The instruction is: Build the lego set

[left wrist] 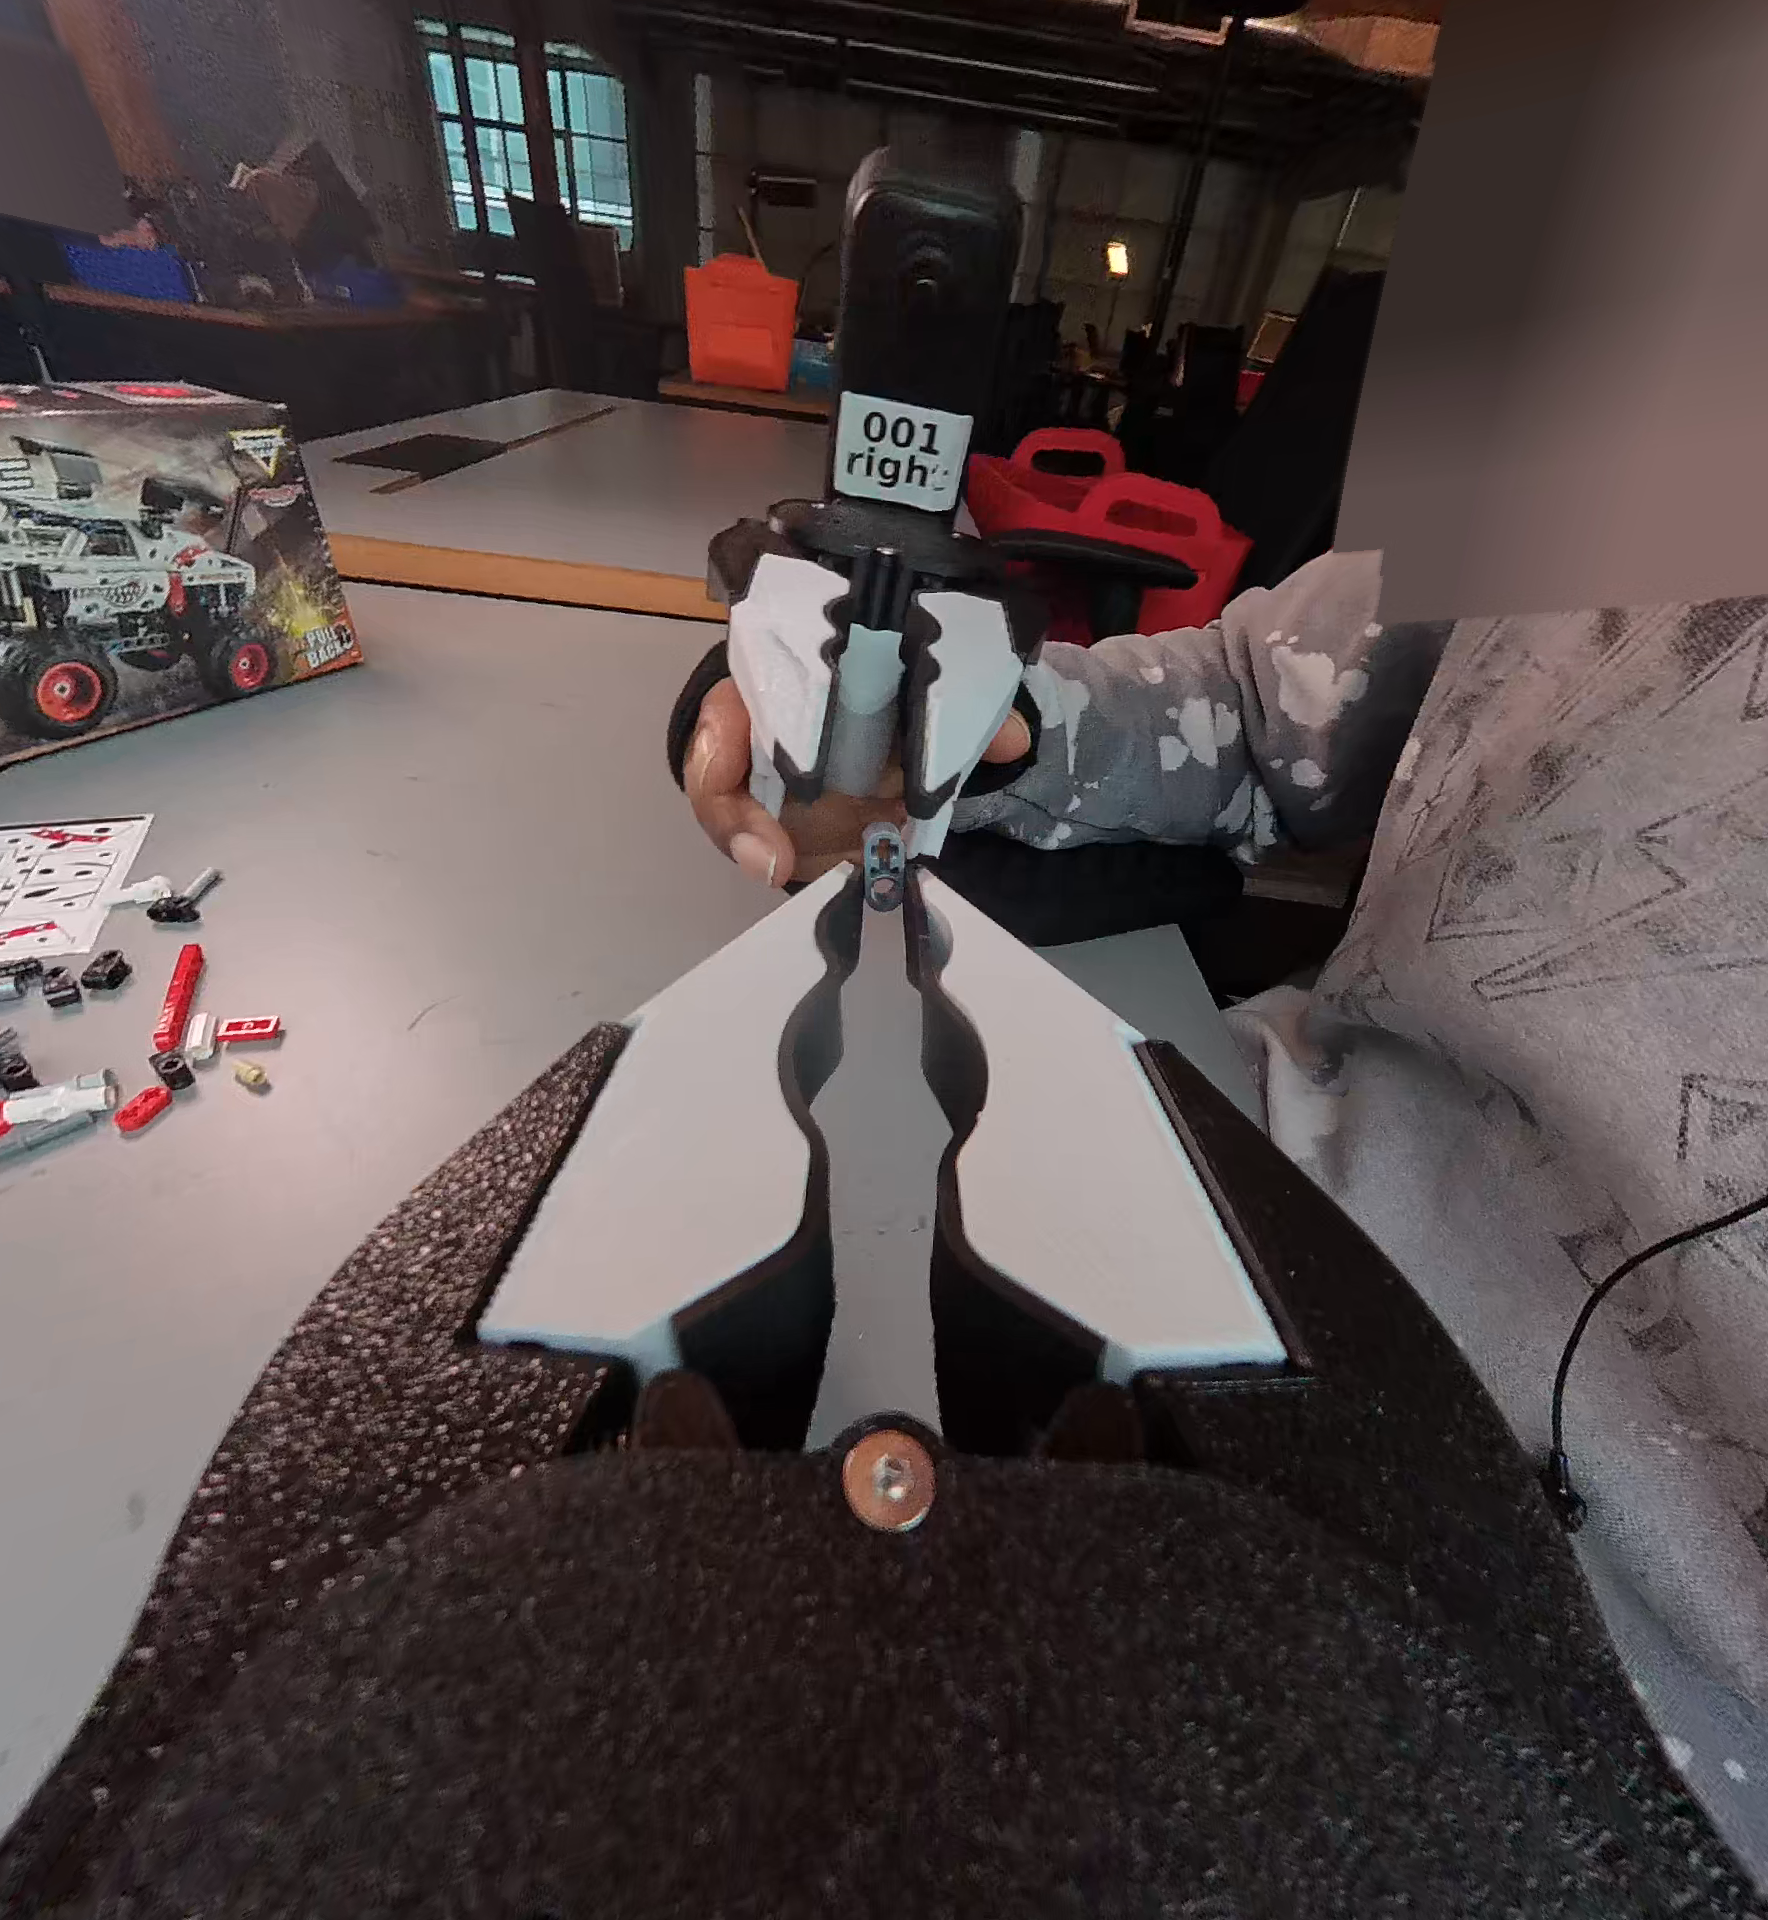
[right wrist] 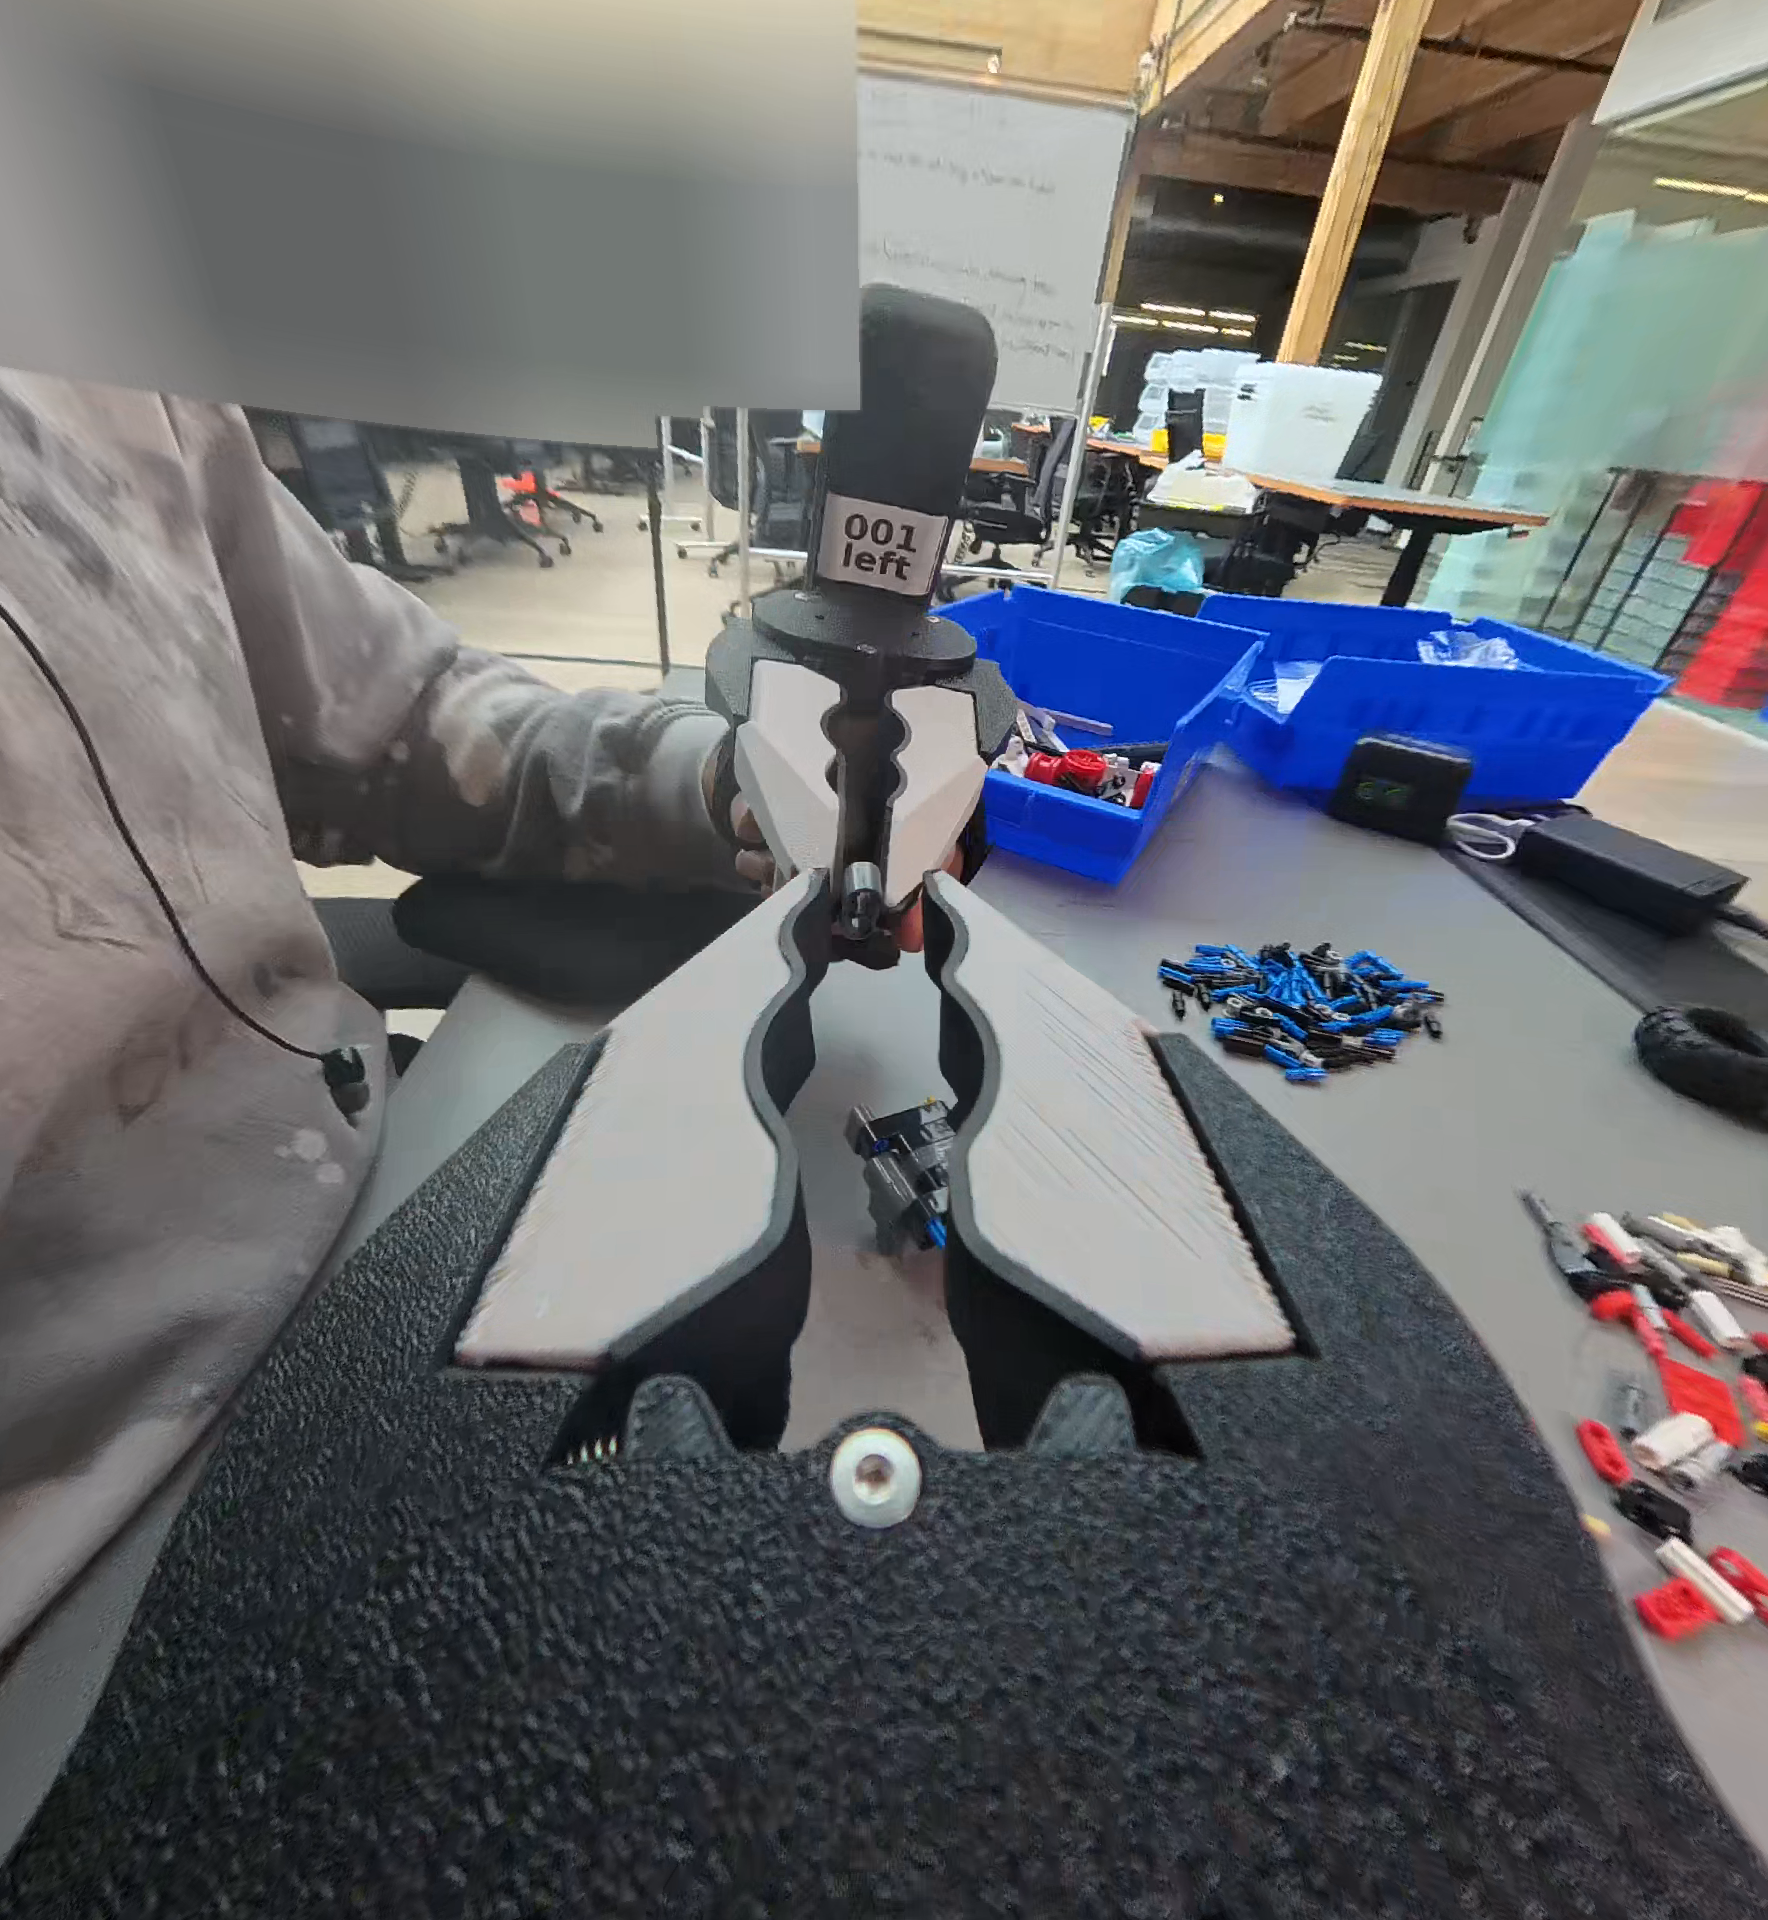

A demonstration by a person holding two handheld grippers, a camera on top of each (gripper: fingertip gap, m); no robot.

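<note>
My left gripper [left wrist: 885,888] is shut on a small grey Lego piece with holes [left wrist: 882,860] and holds it up above the grey table [left wrist: 464,935]. My right gripper [right wrist: 872,888] faces it head-on. Its jaws are open, one tip on each side of that piece [right wrist: 862,891], not clamping it. In the left wrist view the right gripper [left wrist: 864,800] stands just behind the piece, held by a hand. In the right wrist view the left gripper [right wrist: 859,873] shows shut. A small black and grey sub-assembly with blue pins [right wrist: 906,1164] lies on the table below the right fingers.
The set's box [left wrist: 111,561], a sticker sheet [left wrist: 18,883] and loose red and black parts [left wrist: 80,1049] lie on the left. A pile of blue and black pins [right wrist: 1295,1003], a tyre [right wrist: 1716,1060], more parts [right wrist: 1711,1382] and two blue bins [right wrist: 1275,707] are on the right. My left and right fingertips are right by each other.
</note>
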